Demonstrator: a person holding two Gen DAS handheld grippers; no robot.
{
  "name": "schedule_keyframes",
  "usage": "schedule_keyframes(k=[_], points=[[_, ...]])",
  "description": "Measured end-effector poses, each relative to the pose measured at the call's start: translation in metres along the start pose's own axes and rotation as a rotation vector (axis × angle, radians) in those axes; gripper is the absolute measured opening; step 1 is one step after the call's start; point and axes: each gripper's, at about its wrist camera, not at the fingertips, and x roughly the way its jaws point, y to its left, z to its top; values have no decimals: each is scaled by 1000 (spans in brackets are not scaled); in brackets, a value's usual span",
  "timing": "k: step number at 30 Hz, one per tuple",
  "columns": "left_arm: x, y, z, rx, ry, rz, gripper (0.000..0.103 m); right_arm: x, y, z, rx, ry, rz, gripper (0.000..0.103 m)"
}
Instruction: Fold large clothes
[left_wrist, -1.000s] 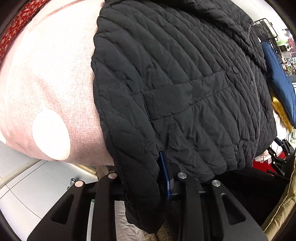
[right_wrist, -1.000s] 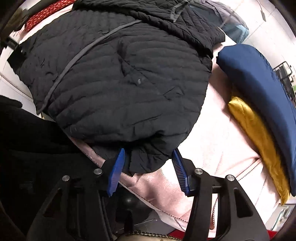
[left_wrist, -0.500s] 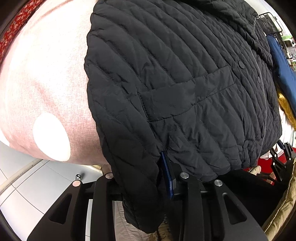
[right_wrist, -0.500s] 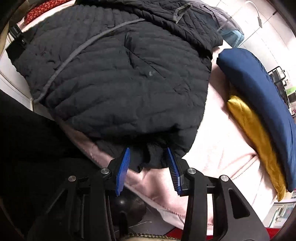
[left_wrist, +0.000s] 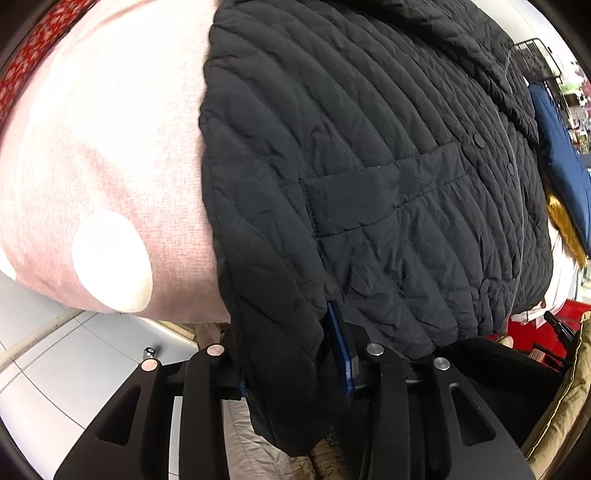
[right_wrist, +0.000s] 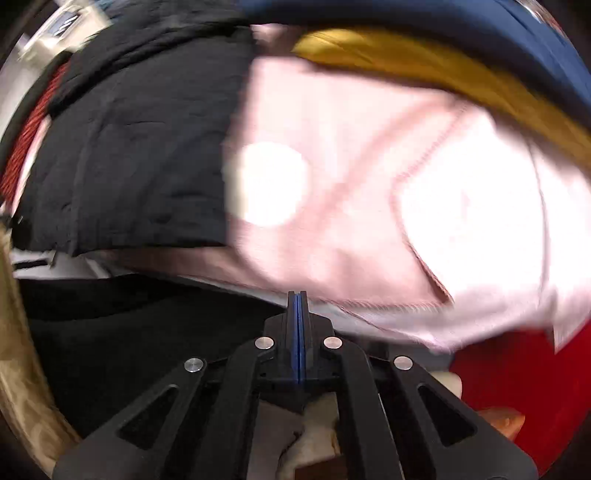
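Note:
A black quilted jacket (left_wrist: 369, 155) lies on a pink bed cover (left_wrist: 103, 147) with white dots. In the left wrist view its near hem hangs over the bed edge between my left gripper's (left_wrist: 291, 354) fingers; the left finger is hidden by the cloth, the blue pad (left_wrist: 340, 350) of the right one shows. In the blurred right wrist view the jacket (right_wrist: 129, 155) is at the left. My right gripper (right_wrist: 297, 314) is shut with nothing between its pads, at the bed edge right of the jacket.
A navy cushion (left_wrist: 561, 158) and a gold cushion (left_wrist: 565, 225) lie beyond the jacket; both show at the top of the right wrist view (right_wrist: 424, 62). Grey tiled floor (left_wrist: 55, 362) is below left. A red object (right_wrist: 509, 373) sits lower right.
My right gripper has let go of the jacket hem, shut, and swung right over the pink cover. The left gripper has barely moved, still around the hem.

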Motion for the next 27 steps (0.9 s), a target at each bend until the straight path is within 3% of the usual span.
schedule_keyframes(k=[2, 4, 5, 6, 9, 13, 14, 16, 17, 18, 19, 21, 27], points=[[-1, 1, -1, 2, -7, -6, 38, -5, 0, 11, -32, -27, 58, 5], [-2, 3, -2, 8, -18, -6, 50, -4, 4, 26, -22, -22, 140, 37], [-4, 3, -2, 6, -26, 2, 55, -3, 5, 35, 3, -37, 204, 70], [-5, 3, -3, 3, -35, 12, 63, -3, 6, 43, 21, -61, 239, 74], [-15, 8, -6, -9, -75, -8, 71, 4, 12, 62, 29, -82, 315, 74], [-15, 11, -12, -40, -95, -75, 75, 41, 18, 68, 14, 39, 432, 74], [-10, 10, -15, -46, -79, -89, 75, 48, 22, 66, 10, 73, 450, 66], [0, 7, -20, -30, -40, -97, 61, 63, 33, 65, -8, 134, 445, 47], [5, 4, -23, -8, -23, -89, 54, 65, 37, 61, -22, 146, 449, 32], [5, 2, -26, 11, -29, -87, 40, 62, 37, 59, -32, 151, 465, 21], [3, 4, -26, 20, -36, -97, 23, 59, 36, 59, -30, 153, 479, 17], [-4, 7, -27, 33, -47, -119, 12, 48, 38, 63, -19, 149, 508, 11], [-43, 11, -44, 116, -85, -152, 8, 18, 30, 55, -11, 151, 536, 8]])
